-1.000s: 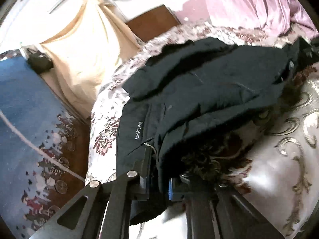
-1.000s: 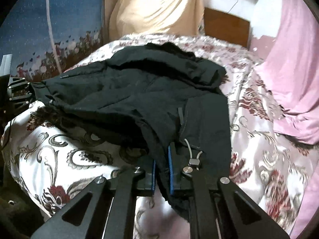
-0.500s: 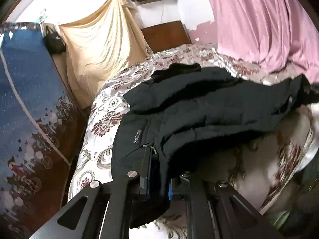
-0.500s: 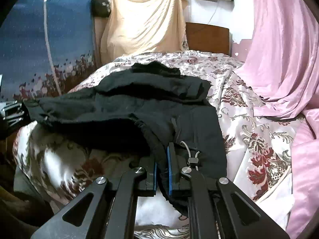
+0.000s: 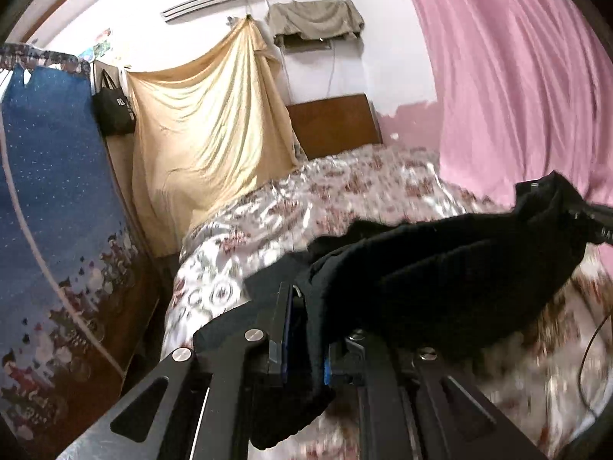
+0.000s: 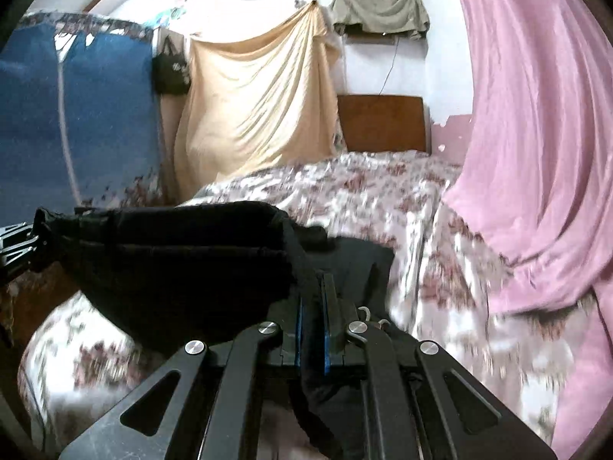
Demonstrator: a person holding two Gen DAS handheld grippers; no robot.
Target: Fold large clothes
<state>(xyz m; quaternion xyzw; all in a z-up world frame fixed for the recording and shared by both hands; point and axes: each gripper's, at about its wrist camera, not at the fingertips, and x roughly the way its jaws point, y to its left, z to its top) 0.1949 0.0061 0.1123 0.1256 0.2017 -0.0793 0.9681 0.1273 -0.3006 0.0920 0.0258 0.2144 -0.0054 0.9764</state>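
A large black garment (image 5: 440, 280) hangs in the air between my two grippers, above the floral bedspread (image 5: 345, 191). My left gripper (image 5: 306, 329) is shut on one end of it; cloth bunches between the blue pads. My right gripper (image 6: 312, 326) is shut on the other end of the garment (image 6: 184, 260). A white drawcord (image 6: 367, 312) lies by the right fingers. The right gripper shows at the far right of the left wrist view (image 5: 597, 226), and the left gripper shows at the far left of the right wrist view (image 6: 15, 245). The garment sags in folds between them.
The bed (image 6: 383, 191) has a wooden headboard (image 6: 383, 122) at the back. A pink curtain (image 6: 536, 134) hangs on the right, a yellow cloth (image 6: 260, 107) at the back and a blue patterned cloth (image 6: 76, 115) on the left. A black bag (image 5: 113, 111) hangs on the wall.
Both grippers have risen and tilted up, lifting the black garment off the bed. It lay spread on the bedspread before and now hangs stretched between them.
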